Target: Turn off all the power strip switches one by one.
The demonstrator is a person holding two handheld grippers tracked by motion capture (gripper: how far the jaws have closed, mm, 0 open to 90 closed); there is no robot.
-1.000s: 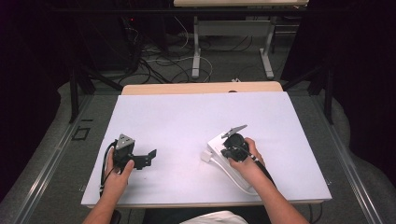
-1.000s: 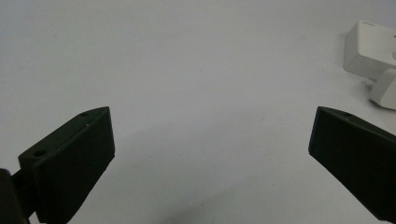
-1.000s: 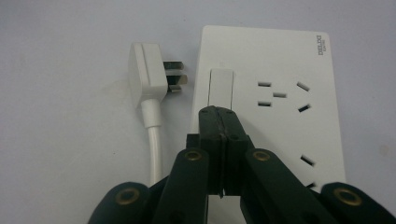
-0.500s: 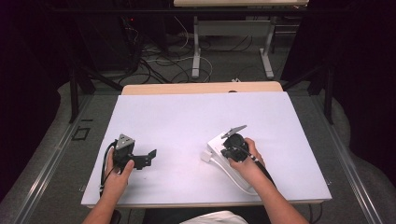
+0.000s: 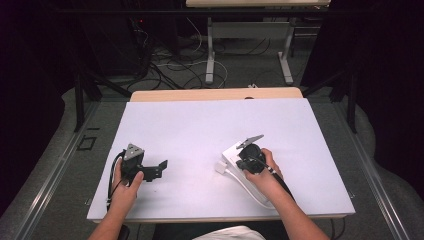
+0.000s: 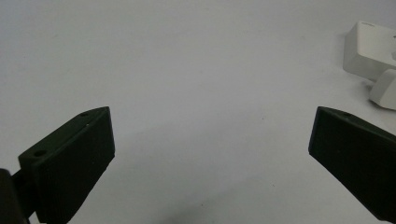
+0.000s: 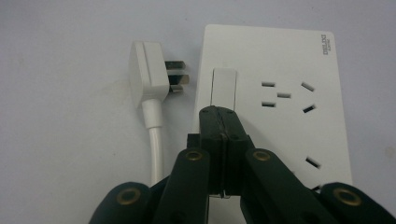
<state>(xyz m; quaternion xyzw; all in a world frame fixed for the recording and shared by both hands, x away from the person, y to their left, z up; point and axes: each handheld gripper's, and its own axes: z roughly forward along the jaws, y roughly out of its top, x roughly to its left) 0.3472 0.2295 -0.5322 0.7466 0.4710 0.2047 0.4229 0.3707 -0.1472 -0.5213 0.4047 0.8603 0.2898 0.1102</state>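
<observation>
Power strip [image 7: 275, 98]: white, flat on the white table [image 5: 200, 130], near its front edge. Plug [image 7: 148, 79]: white, just beside the strip, prongs toward it. Right gripper [image 7: 219, 114]: jaws pressed together, tips at the strip's switch [image 7: 224, 87]. Left gripper [image 6: 210, 154]: jaws spread, well apart from the strip, holding nothing.

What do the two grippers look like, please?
Both grippers are black. The left gripper has blocky fingers, a grey three-cornered plate and a black cable. The right gripper has arms with brass-coloured rivets. Forearms are bare.
</observation>
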